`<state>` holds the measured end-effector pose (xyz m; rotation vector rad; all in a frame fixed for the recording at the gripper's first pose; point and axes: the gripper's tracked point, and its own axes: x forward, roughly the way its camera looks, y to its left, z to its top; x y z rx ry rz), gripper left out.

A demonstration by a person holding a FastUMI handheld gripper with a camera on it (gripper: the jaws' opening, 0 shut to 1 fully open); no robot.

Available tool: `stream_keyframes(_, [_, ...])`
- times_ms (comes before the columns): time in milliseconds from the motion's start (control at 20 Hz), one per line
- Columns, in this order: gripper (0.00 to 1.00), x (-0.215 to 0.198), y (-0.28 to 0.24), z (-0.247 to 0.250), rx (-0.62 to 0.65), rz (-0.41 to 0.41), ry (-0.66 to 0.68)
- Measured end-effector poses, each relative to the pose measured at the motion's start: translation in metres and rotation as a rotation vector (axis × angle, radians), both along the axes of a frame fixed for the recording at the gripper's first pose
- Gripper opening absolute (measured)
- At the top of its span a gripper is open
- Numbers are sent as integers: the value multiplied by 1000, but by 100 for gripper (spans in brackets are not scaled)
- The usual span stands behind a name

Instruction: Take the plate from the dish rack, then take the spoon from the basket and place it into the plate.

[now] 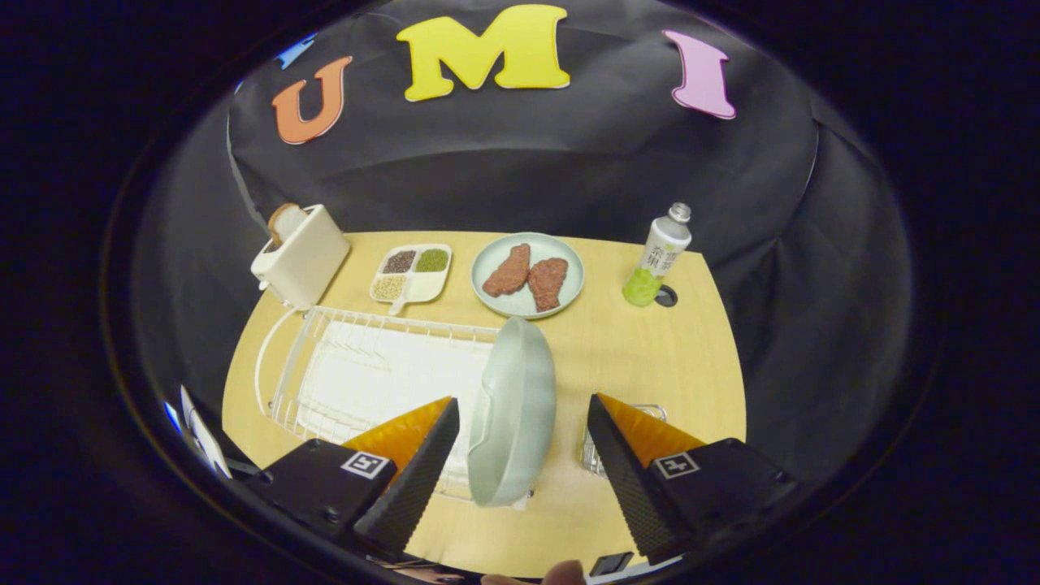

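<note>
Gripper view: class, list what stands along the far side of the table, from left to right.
Toaster → divided tray of grains → plate with two meat pieces → bottle. The gripper, jaws open, flanks the upright plate.

A staged kitchen booth: black cloth wall [520, 171] behind a wooden table [650, 357] with toaster [302, 256] and dish rack [357, 374]

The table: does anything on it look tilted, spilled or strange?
Nothing looks spilled or damaged. The toaster leans in this fisheye view, which may be lens distortion. The plate stands on edge at the dish rack, as expected, between the open fingers of the gripper.
</note>
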<state>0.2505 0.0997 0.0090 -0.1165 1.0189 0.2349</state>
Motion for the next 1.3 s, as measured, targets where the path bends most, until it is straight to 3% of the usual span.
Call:
stream_keyframes(250, [100, 12, -2, -23, -15, -65, 66])
stream_keyframes(450, [79, 11, 1, -38, 8, -118, 117])
stream_keyframes(750, [38, 11, 6, -42, -19, -176, 117])
stream_keyframes(1300, [34, 11, 7, -16, -195, -265, 34])
